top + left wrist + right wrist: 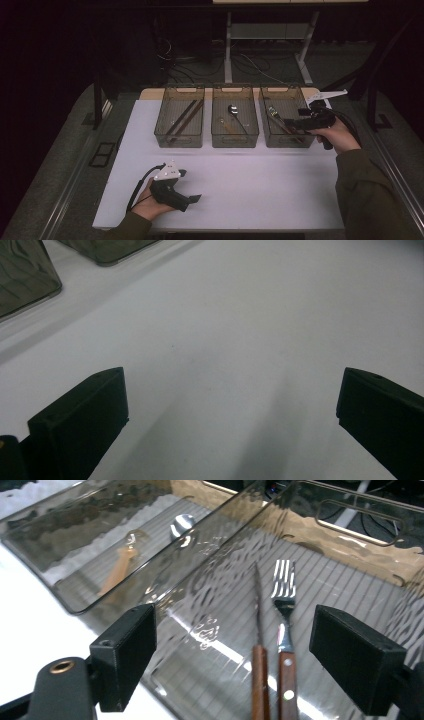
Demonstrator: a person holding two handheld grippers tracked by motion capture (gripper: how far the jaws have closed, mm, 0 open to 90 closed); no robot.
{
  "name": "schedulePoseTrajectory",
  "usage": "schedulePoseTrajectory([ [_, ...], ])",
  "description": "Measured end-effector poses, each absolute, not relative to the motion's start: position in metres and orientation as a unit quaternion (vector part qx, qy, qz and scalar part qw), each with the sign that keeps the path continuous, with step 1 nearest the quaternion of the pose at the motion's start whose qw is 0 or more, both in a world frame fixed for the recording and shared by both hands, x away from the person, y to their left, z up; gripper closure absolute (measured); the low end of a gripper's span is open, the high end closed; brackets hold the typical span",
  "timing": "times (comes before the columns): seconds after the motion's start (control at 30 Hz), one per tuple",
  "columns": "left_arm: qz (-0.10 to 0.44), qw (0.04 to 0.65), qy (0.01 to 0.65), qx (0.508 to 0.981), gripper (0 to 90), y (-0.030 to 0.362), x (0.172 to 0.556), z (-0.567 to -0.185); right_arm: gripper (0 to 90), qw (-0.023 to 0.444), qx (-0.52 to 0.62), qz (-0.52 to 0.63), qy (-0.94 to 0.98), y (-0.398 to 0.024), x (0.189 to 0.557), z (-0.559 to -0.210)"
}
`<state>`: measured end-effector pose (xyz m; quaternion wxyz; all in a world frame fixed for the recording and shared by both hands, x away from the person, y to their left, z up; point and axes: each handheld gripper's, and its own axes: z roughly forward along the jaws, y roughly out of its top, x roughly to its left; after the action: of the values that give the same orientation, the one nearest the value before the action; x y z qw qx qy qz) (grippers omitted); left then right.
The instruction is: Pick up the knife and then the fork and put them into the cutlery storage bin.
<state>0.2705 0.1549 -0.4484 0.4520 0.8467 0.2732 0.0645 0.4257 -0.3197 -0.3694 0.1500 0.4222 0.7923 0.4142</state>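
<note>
The two wooden-handled pieces of cutlery, a fork (284, 630) and a thin blade (259, 630), are cut off by the bottom edge at their handles.

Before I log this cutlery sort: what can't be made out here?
- Right bin, high view: its cutlery is too small and partly behind the right tongs.
- Fork and the pointed utensil beside it, right gripper view: handles cut off by the bottom edge.
- Middle bin's wooden-handled piece: blurred by the ribbed wall.
</note>
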Motion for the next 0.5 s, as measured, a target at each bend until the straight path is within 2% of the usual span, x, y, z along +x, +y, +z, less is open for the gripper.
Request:
schedulePoseTrajectory([
  [0.5,0.069,0.454,0.272,0.846,0.0,0.156,0.269,-0.447,16.7,0.151,0.380,0.442,0.799,-0.310,0.370,-0.377],
])
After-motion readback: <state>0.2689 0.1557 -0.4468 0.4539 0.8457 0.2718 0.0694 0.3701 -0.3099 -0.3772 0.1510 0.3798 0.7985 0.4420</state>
